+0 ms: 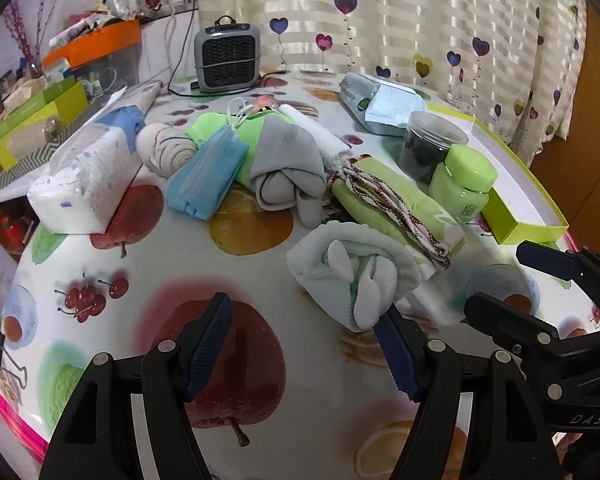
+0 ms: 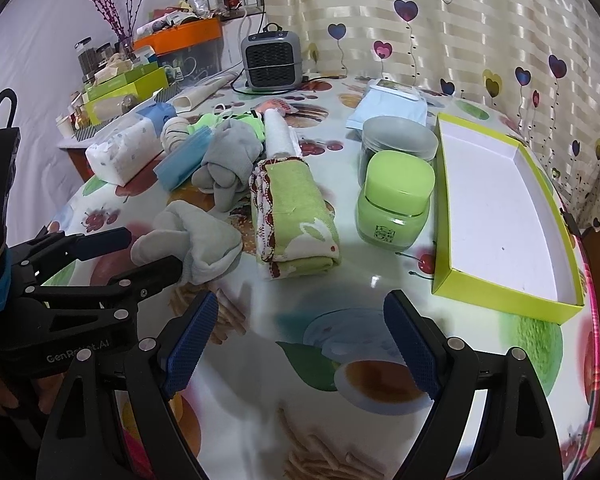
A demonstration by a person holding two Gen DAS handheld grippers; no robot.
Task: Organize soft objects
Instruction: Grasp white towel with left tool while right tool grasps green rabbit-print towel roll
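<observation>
On the fruit-patterned counter [image 2: 372,276], just ahead of the left gripper [image 1: 306,344], lies a rolled pale green and white towel [image 1: 356,276]; its tip touches the inner side of the gripper's right finger. Both the left gripper and the right gripper [image 2: 300,340] are spread wide, grasping nothing. Behind lie one green towel with red trim [image 2: 296,216], one grey cloth bundle [image 2: 224,164] and one stack of blue face masks [image 1: 204,176]. Two jars [image 2: 396,200] stand beside one open, empty green box [image 2: 500,216]. One tissue pack [image 1: 84,184] sits at far left.
</observation>
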